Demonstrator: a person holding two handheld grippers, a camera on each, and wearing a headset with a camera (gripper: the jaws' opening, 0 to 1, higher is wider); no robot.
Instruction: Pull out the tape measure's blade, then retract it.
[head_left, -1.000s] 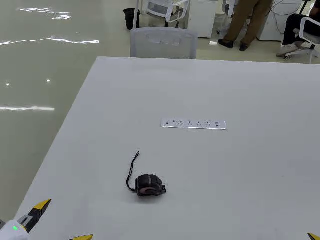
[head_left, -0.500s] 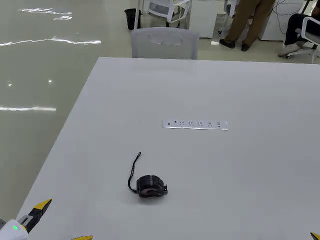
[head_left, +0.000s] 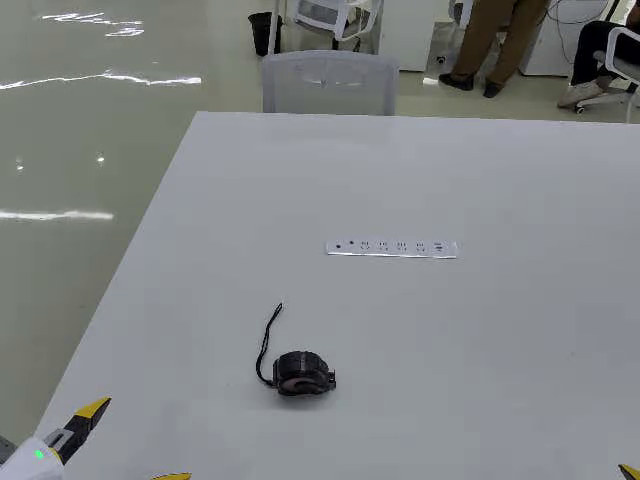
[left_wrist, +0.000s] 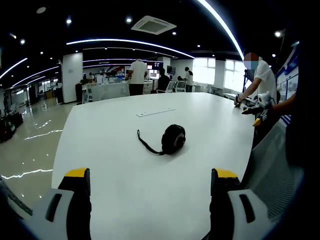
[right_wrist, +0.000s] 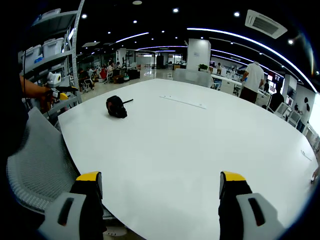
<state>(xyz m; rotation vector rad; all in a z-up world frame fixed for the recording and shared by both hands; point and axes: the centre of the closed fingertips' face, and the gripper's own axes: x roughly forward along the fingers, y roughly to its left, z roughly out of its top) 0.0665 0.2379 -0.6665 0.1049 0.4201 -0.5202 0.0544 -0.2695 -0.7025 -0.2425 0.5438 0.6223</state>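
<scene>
While left gripper (left_wrist: 150, 173) gapes, tape measure (left_wrist: 173, 138) lies ahead, apart.

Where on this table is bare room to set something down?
Bare: the table's right half, right of the tape measure and power strip; the far stretch between the strip and the chair; the gap between tape measure and strip. Nowhere is crowded.

Your desk (head_left: 480, 330) looks smooth and matt white. The tape measure (head_left: 300, 373) has a dark, dull plastic or rubber case with a thin black cord strap (left_wrist: 147, 145). Your left tool (left_wrist: 151, 173) shows yellow tips on grey plastic. The floor (head_left: 80, 130) is glossy, mirroring lights.
</scene>
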